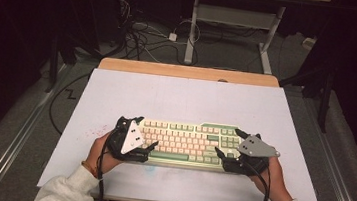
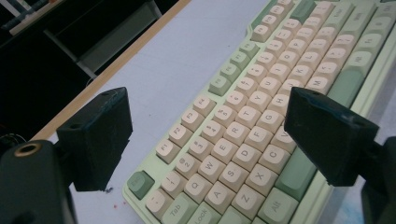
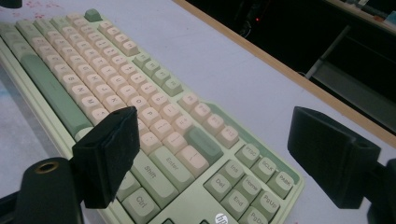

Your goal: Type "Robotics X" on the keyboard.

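Hand-held grippers (image 1: pixel 145 136) (image 1: pixel 227 145) open, flanking keyboard (image 1: pixel 182 141)

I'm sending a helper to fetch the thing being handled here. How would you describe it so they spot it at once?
Look at the white table with the wooden far edge. Near its front edge lies a keyboard, with a black hand-held tool at each end, left and right. It is pale green with cream letter keys and darker green outer keys.
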`<state>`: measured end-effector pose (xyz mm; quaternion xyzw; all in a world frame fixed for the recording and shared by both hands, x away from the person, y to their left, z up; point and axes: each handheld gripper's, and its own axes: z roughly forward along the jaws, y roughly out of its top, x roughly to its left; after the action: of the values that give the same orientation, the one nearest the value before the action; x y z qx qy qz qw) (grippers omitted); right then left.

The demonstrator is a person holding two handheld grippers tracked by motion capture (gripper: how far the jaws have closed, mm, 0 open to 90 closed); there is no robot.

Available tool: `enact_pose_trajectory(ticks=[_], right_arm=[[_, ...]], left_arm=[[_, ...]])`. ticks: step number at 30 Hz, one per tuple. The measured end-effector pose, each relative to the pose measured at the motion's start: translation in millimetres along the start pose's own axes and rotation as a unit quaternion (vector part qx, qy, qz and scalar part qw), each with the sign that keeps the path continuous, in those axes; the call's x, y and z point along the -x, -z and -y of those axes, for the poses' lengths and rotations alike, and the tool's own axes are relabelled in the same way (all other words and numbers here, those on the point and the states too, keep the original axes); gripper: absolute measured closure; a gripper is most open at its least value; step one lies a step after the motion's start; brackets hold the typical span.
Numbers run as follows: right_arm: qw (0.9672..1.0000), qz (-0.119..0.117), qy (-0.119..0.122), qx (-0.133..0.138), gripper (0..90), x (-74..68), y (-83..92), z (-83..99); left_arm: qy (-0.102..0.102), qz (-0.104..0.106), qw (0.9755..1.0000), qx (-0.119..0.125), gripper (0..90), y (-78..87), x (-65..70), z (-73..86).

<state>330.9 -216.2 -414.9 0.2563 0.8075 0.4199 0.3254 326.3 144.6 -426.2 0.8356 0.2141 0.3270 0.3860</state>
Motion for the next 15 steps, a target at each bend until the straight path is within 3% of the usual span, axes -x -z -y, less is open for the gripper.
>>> enact_pose_trajectory(ticks=[15], right_arm=[[0.9998,0.013,0.017,-0.003,17.3,-1.9,12.8,2.7]], left_arm=[[-0.010,-0.012,0.9999,0.004,14.6,10.9,3.8,4.4]])
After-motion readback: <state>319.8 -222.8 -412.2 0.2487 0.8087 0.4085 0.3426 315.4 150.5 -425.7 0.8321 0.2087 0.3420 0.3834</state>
